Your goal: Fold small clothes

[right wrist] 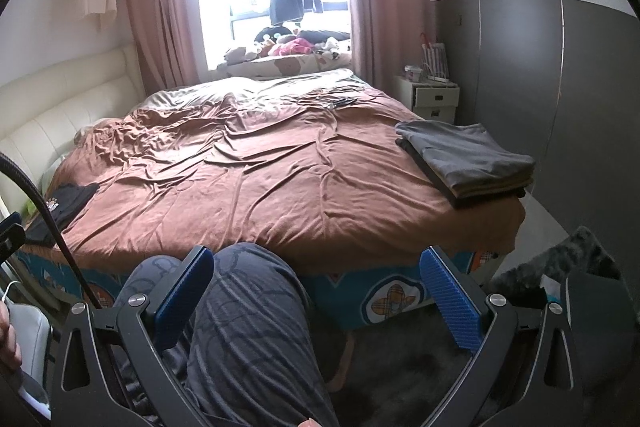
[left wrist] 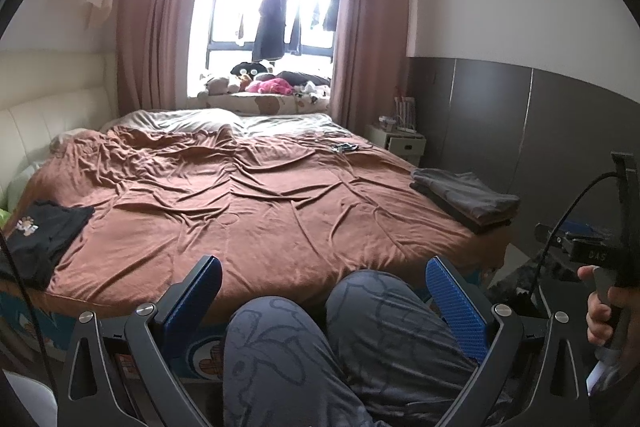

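Bed [left wrist: 256, 203] w/ brown sheet, black tee [left wrist: 44, 235] at its left edge – nearer the left gripper [left wrist: 320, 307] than the right gripper [right wrist: 316, 295], both wide open, holding nothing.

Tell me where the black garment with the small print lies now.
The black garment lies unfolded at the near left corner of the brown bedcover, opposite the folded grey stack at the right edge.

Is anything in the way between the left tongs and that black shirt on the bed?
Nothing on the bed blocks the black shirt. The open left tongs hang over the person's knees.
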`<state>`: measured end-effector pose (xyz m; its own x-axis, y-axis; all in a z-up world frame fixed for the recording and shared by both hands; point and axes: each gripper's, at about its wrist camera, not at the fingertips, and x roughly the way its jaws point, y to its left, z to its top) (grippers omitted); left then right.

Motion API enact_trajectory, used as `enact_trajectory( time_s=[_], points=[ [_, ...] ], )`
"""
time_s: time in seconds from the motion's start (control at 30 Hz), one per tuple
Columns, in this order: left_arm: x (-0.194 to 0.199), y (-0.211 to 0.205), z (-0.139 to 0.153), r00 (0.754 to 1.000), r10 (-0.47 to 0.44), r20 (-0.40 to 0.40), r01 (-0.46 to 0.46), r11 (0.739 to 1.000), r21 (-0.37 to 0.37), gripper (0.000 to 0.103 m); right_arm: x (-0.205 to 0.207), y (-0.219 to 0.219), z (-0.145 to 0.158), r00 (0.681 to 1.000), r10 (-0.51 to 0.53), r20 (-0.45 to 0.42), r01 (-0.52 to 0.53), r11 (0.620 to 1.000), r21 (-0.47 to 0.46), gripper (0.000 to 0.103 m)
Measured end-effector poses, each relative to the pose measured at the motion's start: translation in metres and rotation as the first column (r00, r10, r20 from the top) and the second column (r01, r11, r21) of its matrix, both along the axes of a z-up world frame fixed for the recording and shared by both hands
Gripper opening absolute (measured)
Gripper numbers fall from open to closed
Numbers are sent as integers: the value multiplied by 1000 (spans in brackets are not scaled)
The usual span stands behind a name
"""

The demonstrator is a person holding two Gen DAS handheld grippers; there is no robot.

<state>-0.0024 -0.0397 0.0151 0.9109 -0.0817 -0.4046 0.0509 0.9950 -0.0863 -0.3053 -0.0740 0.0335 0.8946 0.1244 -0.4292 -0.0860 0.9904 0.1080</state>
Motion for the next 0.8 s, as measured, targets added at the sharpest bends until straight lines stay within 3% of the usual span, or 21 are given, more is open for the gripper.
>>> enact_trajectory(
  time_s=[0.8],
  points=[
    [-11, -1, 5, 999, 28, 41, -27, 999, -23, 103, -15, -1, 6, 999, 18, 35, -18, 1000, -13, 103]
  ],
)
